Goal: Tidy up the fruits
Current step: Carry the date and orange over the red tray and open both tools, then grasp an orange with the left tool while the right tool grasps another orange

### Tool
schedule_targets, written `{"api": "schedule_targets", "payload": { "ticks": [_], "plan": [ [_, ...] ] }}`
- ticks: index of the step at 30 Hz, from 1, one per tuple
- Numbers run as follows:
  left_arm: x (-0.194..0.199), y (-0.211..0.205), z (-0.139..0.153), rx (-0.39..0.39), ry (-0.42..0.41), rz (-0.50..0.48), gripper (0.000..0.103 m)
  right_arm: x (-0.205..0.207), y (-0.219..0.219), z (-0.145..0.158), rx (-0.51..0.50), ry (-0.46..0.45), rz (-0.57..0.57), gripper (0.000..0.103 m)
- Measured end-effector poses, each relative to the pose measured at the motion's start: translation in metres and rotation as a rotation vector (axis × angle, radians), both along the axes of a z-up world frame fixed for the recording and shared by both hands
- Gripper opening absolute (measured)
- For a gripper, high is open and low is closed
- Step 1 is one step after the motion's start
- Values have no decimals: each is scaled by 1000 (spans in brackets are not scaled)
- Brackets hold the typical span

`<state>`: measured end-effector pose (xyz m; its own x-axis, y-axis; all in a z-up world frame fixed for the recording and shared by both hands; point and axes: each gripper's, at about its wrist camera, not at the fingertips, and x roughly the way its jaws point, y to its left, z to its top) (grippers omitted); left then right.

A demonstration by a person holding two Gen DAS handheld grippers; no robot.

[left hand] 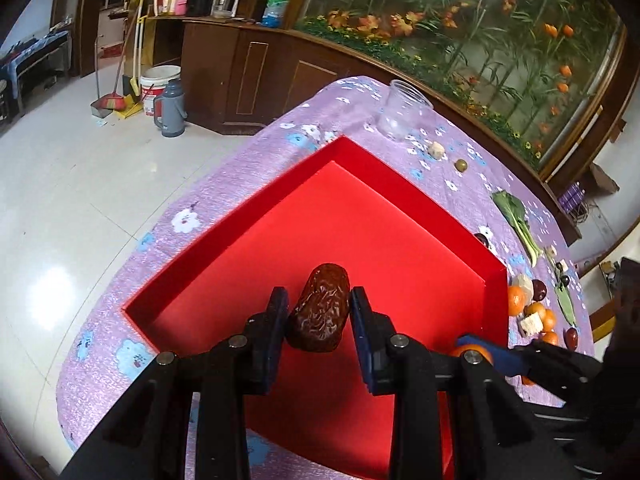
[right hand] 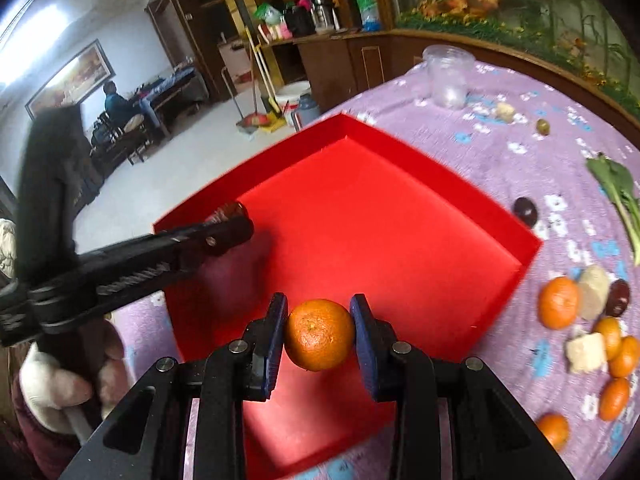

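A wrinkled dark red date (left hand: 319, 307) hangs over the red box (left hand: 224, 220), pinched between the pads of my left gripper (left hand: 319, 316). In the right wrist view a small orange mandarin (right hand: 319, 335) is held over the near part of the red box (right hand: 440, 184) by my right gripper (right hand: 319, 334), shut on it. The left gripper (right hand: 230, 226) also shows there from the side, reaching over the box's left part with the date (right hand: 228, 210) at its tip. The right gripper's blue finger (left hand: 494, 358) and the mandarin (left hand: 472, 350) peek in at the left view's lower right.
On the purple flowered cloth (right hand: 500, 160) right of the box lie several mandarins (right hand: 558, 302), pale chunks (right hand: 586, 350), dark plums (right hand: 525, 211) and a leafy green (right hand: 618, 192). A clear plastic cup (right hand: 448, 76) and a green olive (right hand: 543, 127) sit farther back. A gloved hand (right hand: 52, 392) holds the left gripper.
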<state>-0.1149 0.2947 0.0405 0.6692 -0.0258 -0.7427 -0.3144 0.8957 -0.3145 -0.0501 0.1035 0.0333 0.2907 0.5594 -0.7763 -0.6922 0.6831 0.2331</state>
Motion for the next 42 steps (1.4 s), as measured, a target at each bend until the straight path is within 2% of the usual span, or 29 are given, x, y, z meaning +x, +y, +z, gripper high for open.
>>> {"api": "schedule_targets", "payload": {
  "ticks": [2, 4, 8, 10, 16, 22, 27, 33, 37, 42],
  "plan": [
    [-2, 2, 0, -10, -5, 8, 32, 2, 3, -6, -10, 12, -1, 36],
    [-5, 5, 2, -28, -14, 18, 43, 4, 7, -9, -12, 16, 0, 37],
    [-14, 8, 11, -31, -43, 42, 52, 4, 14, -11, -8, 28, 4, 38],
    [-17, 9, 16, -35, -56, 51, 57, 2, 14, -9, -2, 20, 6, 45],
    [-26, 6, 32, -42, -87, 70, 61, -4, -1, 10, 47, -18, -4, 48],
    [-30, -16, 50, -16, -111, 32, 62, 1, -63, 39, 133, -46, -110, 50],
    [-24, -54, 58, 8, -120, -57, 66, 7, -149, 49, 164, -73, -282, 57],
    [0, -138, 42, 36, -70, -282, 66, 15, -231, 30, 135, -40, -463, 57],
    [14, -190, 24, 47, -22, -410, 66, 17, -250, 13, 113, -12, -491, 57],
    [28, -234, 4, 87, 28, -512, 66, 29, -250, -2, 79, -11, -478, 57]
  ]
}}
